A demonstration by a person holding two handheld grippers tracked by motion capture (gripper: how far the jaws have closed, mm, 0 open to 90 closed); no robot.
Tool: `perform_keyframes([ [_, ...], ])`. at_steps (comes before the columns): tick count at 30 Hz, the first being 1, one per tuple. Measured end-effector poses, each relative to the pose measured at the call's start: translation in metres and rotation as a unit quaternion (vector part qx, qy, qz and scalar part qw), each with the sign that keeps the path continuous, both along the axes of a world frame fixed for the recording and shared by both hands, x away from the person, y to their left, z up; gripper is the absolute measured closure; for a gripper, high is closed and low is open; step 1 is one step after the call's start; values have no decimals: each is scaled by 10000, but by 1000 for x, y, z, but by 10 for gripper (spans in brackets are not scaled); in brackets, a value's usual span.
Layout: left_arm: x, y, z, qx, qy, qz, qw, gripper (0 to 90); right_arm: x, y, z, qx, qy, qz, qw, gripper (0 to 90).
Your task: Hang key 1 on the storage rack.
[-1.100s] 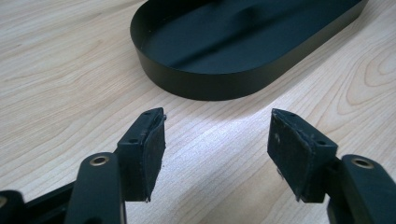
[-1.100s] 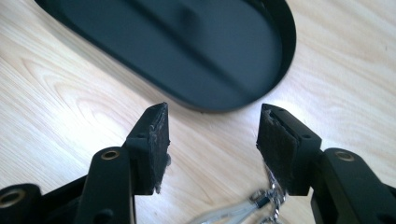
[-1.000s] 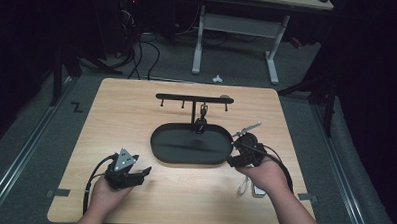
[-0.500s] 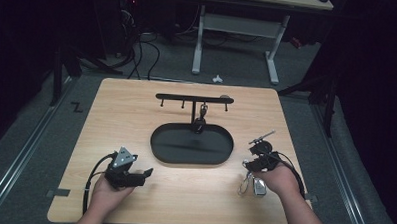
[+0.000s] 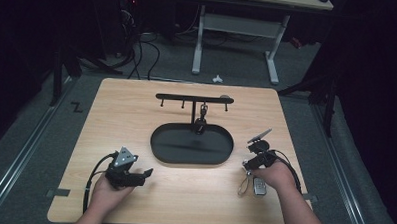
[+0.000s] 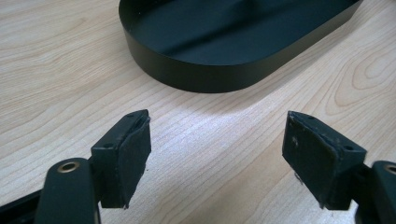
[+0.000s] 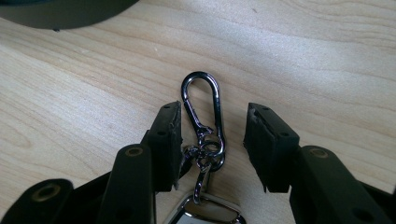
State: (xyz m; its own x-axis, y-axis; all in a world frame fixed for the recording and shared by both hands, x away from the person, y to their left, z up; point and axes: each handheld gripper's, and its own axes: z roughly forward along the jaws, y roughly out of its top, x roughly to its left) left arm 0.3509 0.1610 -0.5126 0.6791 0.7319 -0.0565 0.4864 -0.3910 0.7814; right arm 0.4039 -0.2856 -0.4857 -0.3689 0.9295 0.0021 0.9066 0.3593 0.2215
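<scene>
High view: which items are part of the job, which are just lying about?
In the job:
- carabiner with key fob, lying between the open right gripper fingers
- black tray
- hook rack

Lying about:
- left gripper, open, idle on the table
- small white object on the floor

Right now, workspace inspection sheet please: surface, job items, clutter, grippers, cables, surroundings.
Surface: wooden table, flat, no spills seen.
Job's things: key fob with carabiner clip lying flat on the table near the right edge; black oval tray mid-table; black hook rack standing behind the tray, one small item hanging from it.
Clutter: nothing seen on the table.
Grippers: left gripper open, above bare wood, pointed at the tray; right gripper open, jaws either side of the carabiner clip, not clamped.
Cables: left gripper cable loops over the near table edge.
Surroundings: dark room, grey floor, another table behind, floor cables at back left.
</scene>
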Motion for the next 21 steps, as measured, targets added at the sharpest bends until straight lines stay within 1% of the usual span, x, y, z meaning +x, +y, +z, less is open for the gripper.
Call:
perform_keyframes([
  [1,0,0,0,9,-8,-16,10000,241,0,1,-1,21,17,-35,10000,570],
  [2,-1,0,1,6,-8,-46,10000,242,-1,1,-2,13,19,-5,10000,574],
  [3,-1,0,2,-49,-15,-43,10000,244,-1,2,-4,-31,29,25,10000,580],
  [4,-1,0,2,-108,-21,-27,9999,247,-2,3,-4,-67,-19,12,10000,582],
  [5,-1,1,3,-132,-25,-23,9999,247,-2,3,-4,-42,-32,-5,10000,588],
  [6,-1,1,3,-134,-27,-29,9999,248,-2,3,-4,-89,-43,-15,10000,597],
  [7,-2,0,3,-108,-33,-38,9999,248,-3,2,-5,-44,-87,13,10000,599],
  [9,-2,-1,2,-48,-39,-63,10000,248,-4,2,-5,-80,-93,7,9999,604],
  [13,-2,0,1,-93,-15,-37,9999,248,-5,3,-4,-79,-62,18,9999,624],
  [15,-2,0,1,-78,-15,-59,10000,248,-6,3,-4,-54,-48,25,10000,645],
  [19,-2,-1,1,-99,-9,-43,9999,248,-7,3,-4,-90,-41,90,9999,732],
  [21,-2,-1,1,-49,13,-72,10000,249,-8,4,-4,-89,-72,93,9999,737],
])
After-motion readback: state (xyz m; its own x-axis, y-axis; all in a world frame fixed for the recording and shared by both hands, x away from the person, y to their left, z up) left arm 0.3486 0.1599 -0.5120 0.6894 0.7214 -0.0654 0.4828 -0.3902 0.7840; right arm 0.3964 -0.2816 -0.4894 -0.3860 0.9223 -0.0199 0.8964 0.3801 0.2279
